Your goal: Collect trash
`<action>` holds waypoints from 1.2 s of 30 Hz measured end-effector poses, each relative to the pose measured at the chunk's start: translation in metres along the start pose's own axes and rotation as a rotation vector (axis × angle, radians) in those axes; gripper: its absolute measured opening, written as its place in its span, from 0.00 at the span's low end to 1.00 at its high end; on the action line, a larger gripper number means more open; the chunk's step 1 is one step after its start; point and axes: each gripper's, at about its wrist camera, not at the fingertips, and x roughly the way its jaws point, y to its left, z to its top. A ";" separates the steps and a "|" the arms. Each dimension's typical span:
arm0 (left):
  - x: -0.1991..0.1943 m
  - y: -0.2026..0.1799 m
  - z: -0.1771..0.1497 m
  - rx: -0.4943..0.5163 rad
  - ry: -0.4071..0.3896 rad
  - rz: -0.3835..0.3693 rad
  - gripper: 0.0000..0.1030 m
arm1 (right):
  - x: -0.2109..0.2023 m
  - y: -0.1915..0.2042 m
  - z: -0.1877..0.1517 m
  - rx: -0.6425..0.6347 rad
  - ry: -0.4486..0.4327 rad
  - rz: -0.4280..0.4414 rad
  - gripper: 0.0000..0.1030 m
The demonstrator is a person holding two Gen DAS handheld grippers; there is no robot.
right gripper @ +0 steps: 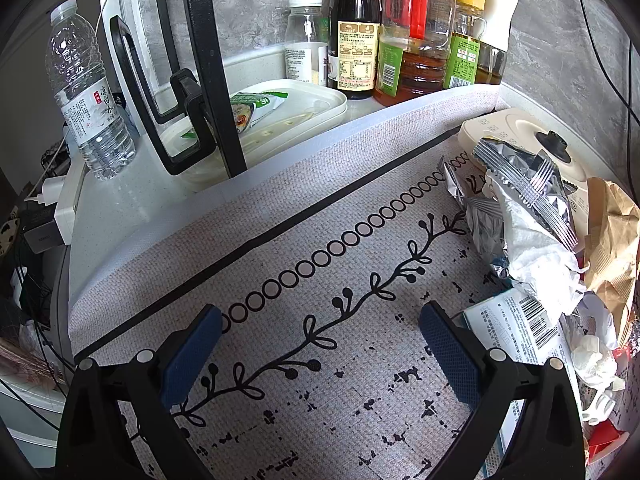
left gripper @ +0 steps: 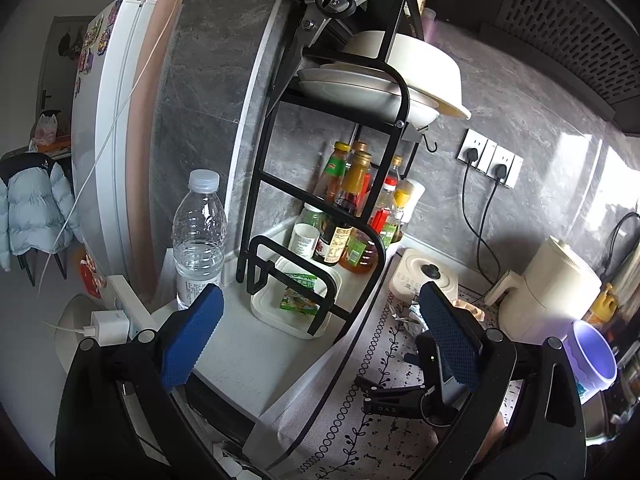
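- Left wrist view is showing the left gripper [left gripper: 320, 334] hanging with its jaws spread wide and nothing between the blue pads.
- Just beyond its left finger a clear water bottle [left gripper: 199, 236] is standing upright on the counter.
- Straight ahead of the jaws a pale tray [left gripper: 276, 312] is sitting under a black rack [left gripper: 394, 120], with a green packet [left gripper: 298, 302] lying in it.
- Past the tray, sauce bottles [left gripper: 348, 216] are crowding the corner.
- Behind its right finger, a bit of crumpled trash [left gripper: 414, 316] is peeking out on the patterned mat [left gripper: 360, 412]; a white kettle [left gripper: 556, 284] is standing further right.
- Right wrist view is showing the right gripper [right gripper: 320, 346] also gaping open, empty, over the mat.
- The trash pile [right gripper: 532, 240] is lying to the right of and ahead of its right finger: a silver foil wrapper [right gripper: 520, 168], white tissue [right gripper: 536, 252], brown paper [right gripper: 612, 248] and a printed box [right gripper: 516, 328] just beside that finger.
- The foil is leaning on a cream appliance [right gripper: 516, 128].
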 end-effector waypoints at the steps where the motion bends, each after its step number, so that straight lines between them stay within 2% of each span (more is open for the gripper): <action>1: 0.000 0.001 0.001 0.000 -0.002 0.000 0.94 | 0.000 0.000 0.000 0.000 0.000 0.000 0.93; 10: 0.002 0.010 0.003 -0.004 -0.001 -0.015 0.94 | 0.000 0.000 0.000 0.000 0.000 0.000 0.93; 20: 0.018 0.003 0.008 0.038 0.017 -0.080 0.94 | -0.005 -0.004 0.004 0.028 0.014 0.017 0.92; 23: 0.024 -0.002 0.011 0.058 0.019 -0.111 0.94 | -0.034 -0.003 0.002 0.093 -0.073 0.012 0.92; 27: 0.034 -0.014 0.017 0.090 0.025 -0.162 0.94 | -0.091 0.008 -0.002 0.095 -0.198 0.004 0.93; 32: 0.047 -0.046 0.021 0.142 0.034 -0.255 0.94 | -0.163 0.005 -0.012 0.141 -0.320 -0.153 0.93; 36: 0.060 -0.081 0.020 0.192 0.059 -0.343 0.94 | -0.216 -0.016 -0.025 0.225 -0.387 -0.235 0.93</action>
